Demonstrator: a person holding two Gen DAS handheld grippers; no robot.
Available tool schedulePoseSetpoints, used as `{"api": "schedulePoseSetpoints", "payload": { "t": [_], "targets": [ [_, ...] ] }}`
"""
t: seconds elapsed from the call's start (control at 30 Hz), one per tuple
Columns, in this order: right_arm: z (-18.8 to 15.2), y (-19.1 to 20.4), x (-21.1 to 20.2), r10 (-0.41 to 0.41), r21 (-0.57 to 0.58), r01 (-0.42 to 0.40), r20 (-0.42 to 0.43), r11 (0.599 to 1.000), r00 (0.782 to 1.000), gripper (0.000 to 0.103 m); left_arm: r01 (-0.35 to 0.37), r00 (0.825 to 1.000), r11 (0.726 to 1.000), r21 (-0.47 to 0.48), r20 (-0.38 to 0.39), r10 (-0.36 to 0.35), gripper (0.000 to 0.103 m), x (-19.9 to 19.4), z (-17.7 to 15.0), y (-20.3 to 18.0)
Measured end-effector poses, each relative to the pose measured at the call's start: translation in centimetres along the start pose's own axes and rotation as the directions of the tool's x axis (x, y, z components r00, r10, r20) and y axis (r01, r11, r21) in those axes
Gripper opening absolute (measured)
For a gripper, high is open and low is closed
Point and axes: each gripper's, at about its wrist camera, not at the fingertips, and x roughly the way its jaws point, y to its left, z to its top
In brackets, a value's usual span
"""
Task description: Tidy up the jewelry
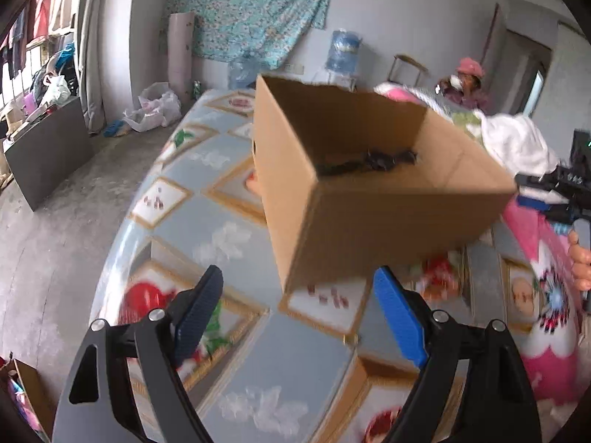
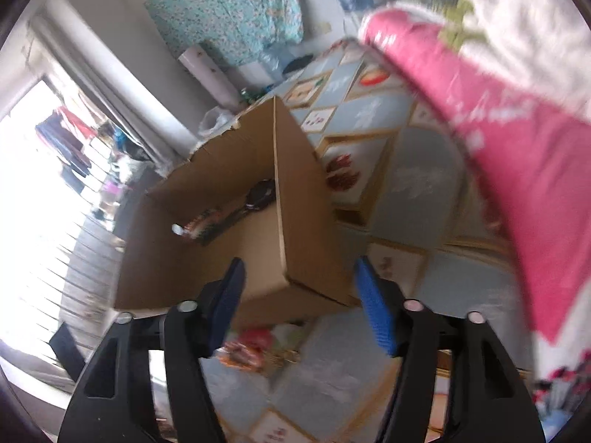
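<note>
An open cardboard box [image 1: 369, 199] sits on a patterned table [image 1: 207, 206], and inside it lie dark jewelry pieces [image 1: 369, 160] plus a colourful item too blurred to name. The left gripper [image 1: 299, 317] and right gripper [image 2: 299, 302] both hover near the box with jaws spread wide and holding nothing. Some jewelry seems already stowed, but no loose jewelry is visible on the table, so what remains is unclear; a pink cloth [image 2: 517, 155] lies at right.
</note>
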Motion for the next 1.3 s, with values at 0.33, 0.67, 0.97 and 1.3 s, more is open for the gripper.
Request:
{"api": "schedulePoseSetpoints", "payload": {
  "t": [0.33, 0.67, 0.97, 1.3],
  "targets": [
    [-10.4, 4.6, 3.6, -0.204, -0.356, 0.150, -0.120, 0.922, 0.971, 0.088, -0.075, 0.983, 0.994, 0.077, -0.164, 0.087, 0.085, 3.3, -3.7, -2.5],
    [-12.6, 5.0, 6.3, -0.230, -0.413, 0.153, -0.145, 0.898, 0.962, 0.095, -0.116, 0.980, 0.987, 0.113, -0.150, 0.132, 0.098, 3.6, -4.4, -2.3],
    [-12.4, 4.6, 6.1, -0.223, -0.414, 0.145, -0.146, 0.899, 0.964, 0.095, -0.117, 0.977, 0.986, 0.116, -0.165, 0.135, 0.098, 3.7, -4.1, -2.3],
    [-9.3, 4.1, 4.3, -0.183, -0.328, 0.152, -0.067, 0.932, 0.981, 0.087, -0.097, 0.979, 0.986, 0.135, -0.164, 0.118, 0.098, 3.6, -4.1, -2.3]
  ]
}}
